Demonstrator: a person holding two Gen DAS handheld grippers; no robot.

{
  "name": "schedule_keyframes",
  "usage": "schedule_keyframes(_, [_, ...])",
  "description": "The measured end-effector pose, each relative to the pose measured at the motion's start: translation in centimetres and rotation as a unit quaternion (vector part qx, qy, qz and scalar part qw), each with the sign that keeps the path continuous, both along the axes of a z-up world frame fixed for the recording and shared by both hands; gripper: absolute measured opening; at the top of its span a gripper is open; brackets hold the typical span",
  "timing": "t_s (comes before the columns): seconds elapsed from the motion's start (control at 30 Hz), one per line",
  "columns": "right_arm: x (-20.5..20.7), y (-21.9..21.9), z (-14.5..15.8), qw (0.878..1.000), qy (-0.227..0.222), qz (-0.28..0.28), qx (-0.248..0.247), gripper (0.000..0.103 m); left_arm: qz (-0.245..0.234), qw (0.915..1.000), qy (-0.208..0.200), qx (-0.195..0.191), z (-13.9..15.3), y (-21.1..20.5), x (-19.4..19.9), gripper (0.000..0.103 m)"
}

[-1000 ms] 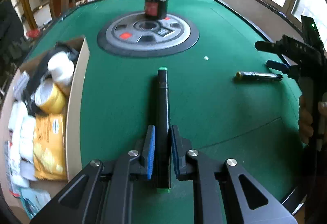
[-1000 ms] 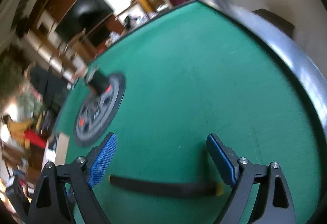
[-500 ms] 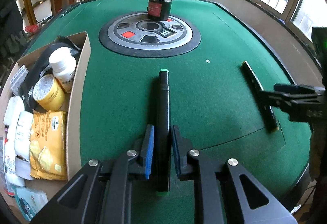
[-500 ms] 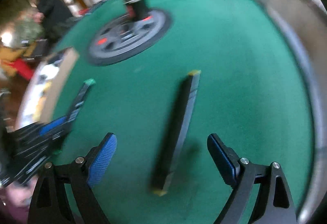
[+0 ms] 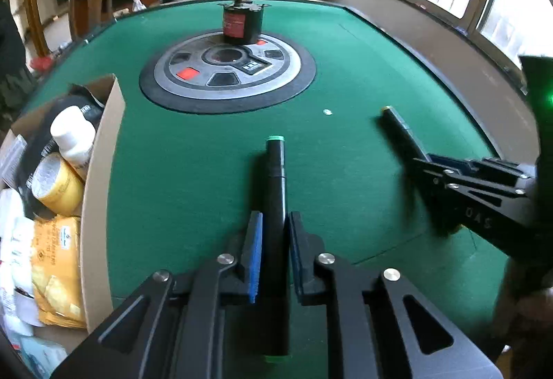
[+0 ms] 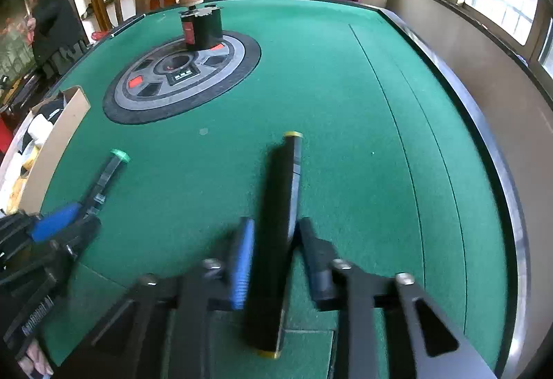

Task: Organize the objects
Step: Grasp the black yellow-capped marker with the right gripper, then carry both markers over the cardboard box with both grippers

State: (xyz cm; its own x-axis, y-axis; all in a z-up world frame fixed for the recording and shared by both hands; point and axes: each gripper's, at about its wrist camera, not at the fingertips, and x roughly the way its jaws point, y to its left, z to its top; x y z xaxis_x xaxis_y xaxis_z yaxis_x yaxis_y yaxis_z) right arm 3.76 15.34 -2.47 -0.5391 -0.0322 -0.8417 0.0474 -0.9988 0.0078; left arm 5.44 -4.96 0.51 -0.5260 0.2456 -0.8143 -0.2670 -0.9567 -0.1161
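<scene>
My left gripper (image 5: 274, 240) is shut on a black marker with green end caps (image 5: 275, 178), which points forward over the green felt table (image 5: 207, 150). My right gripper (image 6: 273, 247) is closed around a black marker with yellow end caps (image 6: 276, 223), which points forward. In the left wrist view the right gripper (image 5: 428, 171) sits at the right on the yellow-capped marker (image 5: 397, 126). In the right wrist view the left gripper (image 6: 69, 223) holds the green-capped marker (image 6: 107, 175) at the left.
An open cardboard box (image 5: 103, 150) at the left edge holds a white bottle (image 5: 74, 137), a yellow tape roll (image 5: 57, 185) and packets. A round grey control panel (image 5: 228, 67) with a black cylinder (image 5: 242, 21) sits mid-table. Chairs and windows surround the table.
My right gripper swung round to line up with the yellow-capped marker and its wide-open jaws closed onto it. My left gripper kept holding the green-capped marker, hardly moving.
</scene>
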Motion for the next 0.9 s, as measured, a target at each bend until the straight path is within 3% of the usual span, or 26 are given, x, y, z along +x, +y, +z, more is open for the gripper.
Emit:
schedule_keyframes(0.33, [0.9, 0.2, 0.4, 0.997, 0.027, -0.002, -0.074, 0.017, 0.017, 0.9994, 0.026, 0.011, 2.3, -1.1, 1.9, 0.014])
schedule_keyframes(0.6, [2.5, -0.7, 3.6, 0.992, 0.062, 0.016, -0.113, 0.017, 0.027, 0.9983, 0.051, 0.001, 4.5, -1.9, 4.0, 0.014])
schedule_keyframes(0.9, [3.5, -4.7, 6.7, 0.986, 0.085, 0.067, -0.13, 0.017, 0.047, 0.9954, 0.084, -0.008, 7.0, -3.5, 5.8, 0.014])
